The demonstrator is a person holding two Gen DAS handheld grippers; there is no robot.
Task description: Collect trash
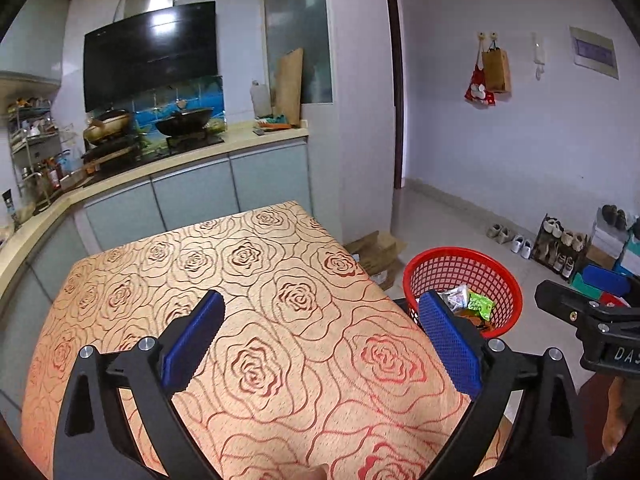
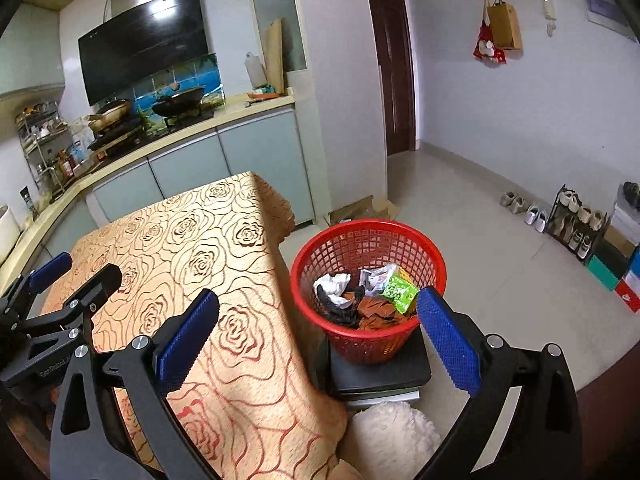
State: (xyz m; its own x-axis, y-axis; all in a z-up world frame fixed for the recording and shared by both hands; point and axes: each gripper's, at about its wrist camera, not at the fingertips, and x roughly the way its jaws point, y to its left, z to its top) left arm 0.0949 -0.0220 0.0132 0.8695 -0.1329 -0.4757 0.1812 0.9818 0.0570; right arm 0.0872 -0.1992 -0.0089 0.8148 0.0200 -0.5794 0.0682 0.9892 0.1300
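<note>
A table covered in an orange cloth patterned with red rose outlines (image 1: 256, 280) fills the left and middle of the left wrist view, its surface bare. The left gripper (image 1: 320, 336), black with blue ridged pads, hangs over the cloth's near edge with its jaws spread wide and nothing between them. Past the table's right edge, this view shows only part of a round red plastic mesh basket (image 1: 464, 272); the right gripper's black jaw pokes in at the far right. The right wrist view looks down into that basket (image 2: 368, 248), showing the trash (image 2: 372, 292): crumpled white paper, brown and black scraps and a green snack wrapper (image 2: 400, 292). The basket stands on a dark flat stool (image 2: 380, 368), beside a fluffy white cushion (image 2: 392, 432). The right gripper (image 2: 320, 328) points downward between table edge and basket, jaws wide apart, holding nothing.
</note>
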